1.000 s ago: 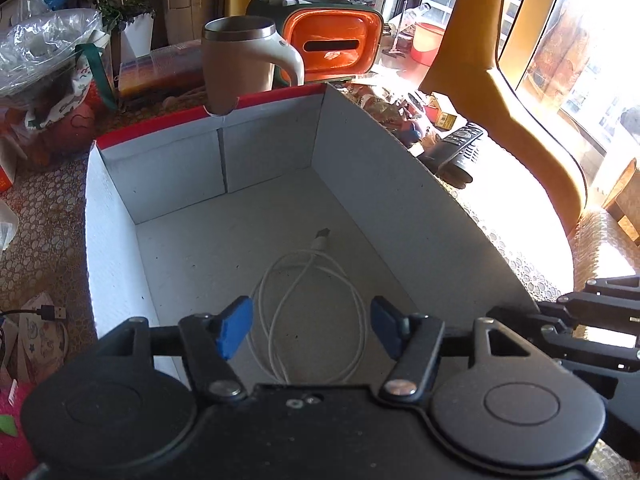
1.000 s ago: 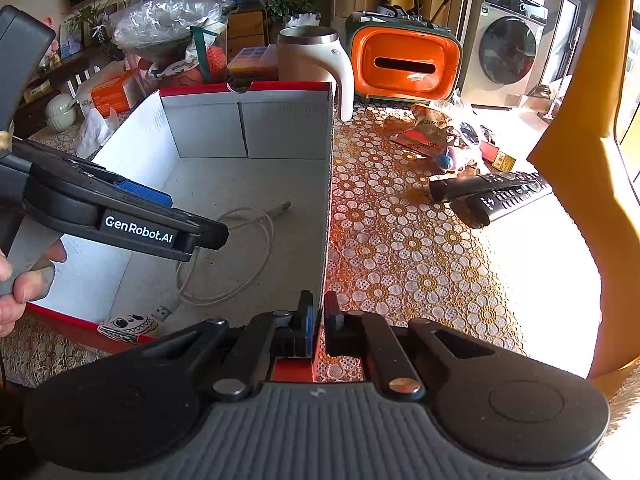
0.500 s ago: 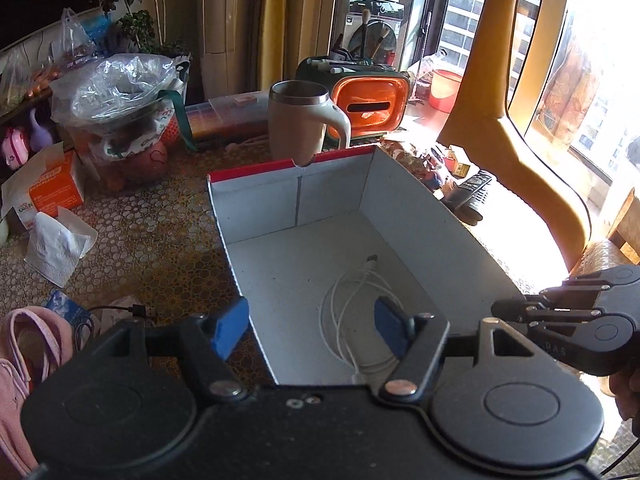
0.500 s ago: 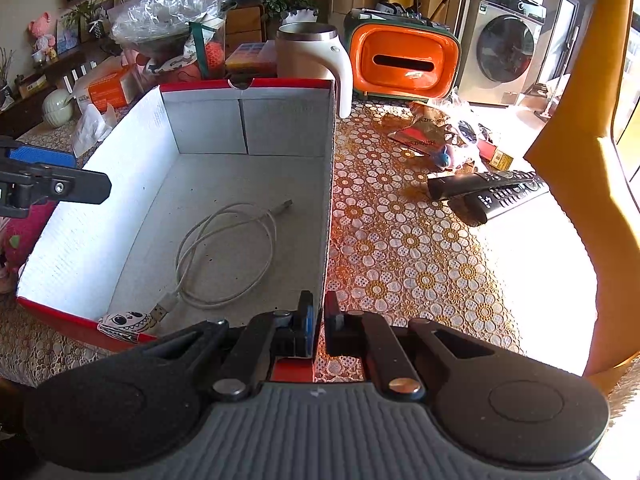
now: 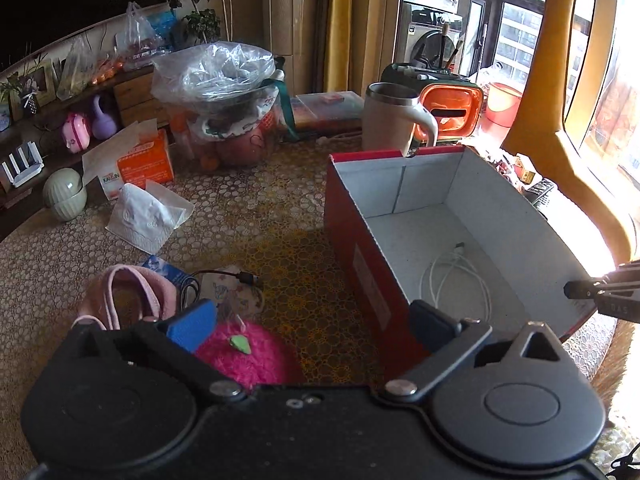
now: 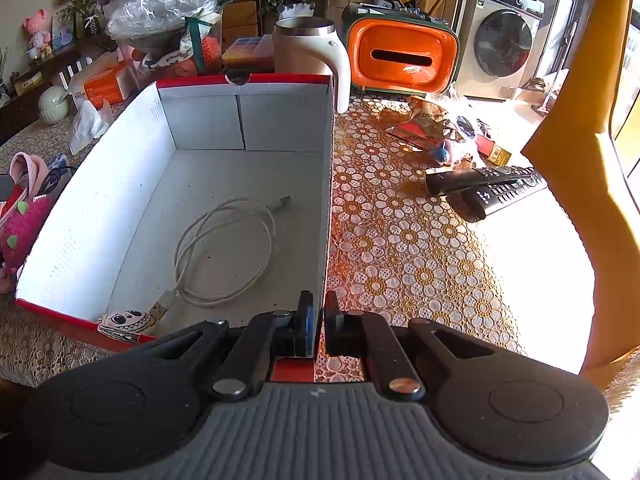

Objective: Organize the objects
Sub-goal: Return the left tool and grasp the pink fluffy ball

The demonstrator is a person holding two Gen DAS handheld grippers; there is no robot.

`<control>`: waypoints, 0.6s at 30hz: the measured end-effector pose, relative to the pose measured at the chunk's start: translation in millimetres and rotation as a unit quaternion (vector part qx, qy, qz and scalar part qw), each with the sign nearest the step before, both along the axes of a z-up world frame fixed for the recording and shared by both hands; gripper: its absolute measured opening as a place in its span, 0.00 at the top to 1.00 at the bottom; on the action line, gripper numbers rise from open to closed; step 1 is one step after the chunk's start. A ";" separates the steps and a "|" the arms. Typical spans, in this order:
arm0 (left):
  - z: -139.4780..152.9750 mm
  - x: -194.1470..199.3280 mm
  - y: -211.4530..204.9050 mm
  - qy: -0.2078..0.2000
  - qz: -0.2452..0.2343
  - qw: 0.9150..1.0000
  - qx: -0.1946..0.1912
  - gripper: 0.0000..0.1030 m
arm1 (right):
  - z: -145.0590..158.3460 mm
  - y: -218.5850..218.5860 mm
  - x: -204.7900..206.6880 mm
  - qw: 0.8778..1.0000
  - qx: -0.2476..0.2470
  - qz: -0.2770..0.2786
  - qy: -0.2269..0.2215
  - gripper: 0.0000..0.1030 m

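My right gripper [image 6: 316, 322] fingers pinching the near wall of the red box [image 6: 326, 184], my left gripper [image 5: 308, 320] fingers just opening wide over the pink plush [image 5: 244, 354], nothing between them, white cable [image 6: 224, 252] lying coiled inside the box on the worktop [image 6: 404, 248]

You are looking at little readable print. The orange-and-white tissue box [image 5: 136, 162] on the worktop is showing "KAILIN", though the letters are small. The crumpled red snack packet [image 6: 424, 122] beside the remotes is showing "ZHOUSHI". The other hand-held gripper's arm [image 5: 612, 292] is showing the letters "DAS", partly cut off.
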State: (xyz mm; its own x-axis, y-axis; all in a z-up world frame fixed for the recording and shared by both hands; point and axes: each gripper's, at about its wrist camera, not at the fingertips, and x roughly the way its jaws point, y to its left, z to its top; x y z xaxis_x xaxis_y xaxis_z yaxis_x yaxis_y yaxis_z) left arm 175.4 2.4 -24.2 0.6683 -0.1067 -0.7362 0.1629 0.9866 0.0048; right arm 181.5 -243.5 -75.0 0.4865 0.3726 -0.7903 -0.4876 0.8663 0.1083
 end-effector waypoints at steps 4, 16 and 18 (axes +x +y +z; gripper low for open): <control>-15.6 0.5 12.4 0.016 0.014 1.000 -0.004 0.01 | 0.4 1.8 -0.1 1.000 -0.004 0.000 0.001 0.95; -67.2 10.1 37.0 0.059 0.053 0.997 0.003 0.01 | 0.7 5.4 0.3 1.000 -0.013 -0.003 0.002 0.95; -72.1 11.2 36.0 0.061 0.055 0.997 0.009 0.01 | 0.7 5.6 0.3 1.000 -0.014 -0.003 0.002 0.95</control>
